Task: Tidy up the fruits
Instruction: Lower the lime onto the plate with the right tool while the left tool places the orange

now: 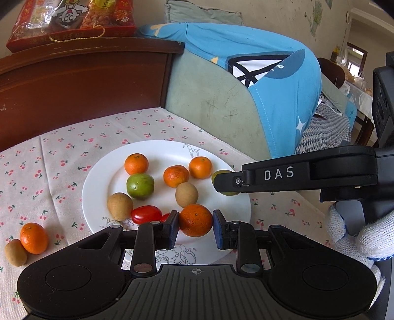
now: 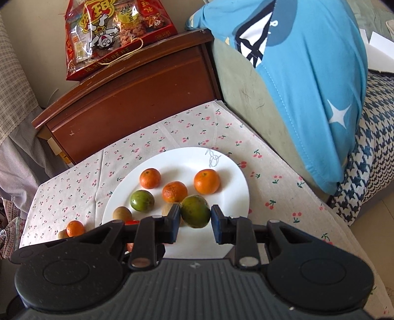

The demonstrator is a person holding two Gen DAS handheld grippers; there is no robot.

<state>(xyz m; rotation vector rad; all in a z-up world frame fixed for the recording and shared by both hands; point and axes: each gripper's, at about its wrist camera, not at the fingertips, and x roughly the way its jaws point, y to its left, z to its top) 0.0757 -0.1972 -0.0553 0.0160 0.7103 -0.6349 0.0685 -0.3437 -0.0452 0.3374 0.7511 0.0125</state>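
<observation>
A white plate [image 1: 152, 150] on the cherry-print cloth holds several tangerines, a green fruit [image 1: 139, 185], two brown fruits and red tomatoes [image 1: 145, 214]. My left gripper [image 1: 195, 230] is shut on a tangerine [image 1: 195, 219] over the plate's near edge. My right gripper [image 2: 194, 221] is shut on a green-orange fruit [image 2: 195, 211] above the plate [image 2: 229, 169]; it also shows in the left wrist view [image 1: 222, 183] at the plate's right rim. A tangerine [image 1: 33, 238] and a brown fruit [image 1: 15, 252] lie on the cloth to the left.
A dark wooden cabinet [image 1: 81, 83] with a red snack bag [image 1: 71, 22] stands behind the table. A green cushion under a blue cloth [image 1: 270, 81] borders the table on the right. A gloved hand [image 1: 357, 236] holds the right gripper.
</observation>
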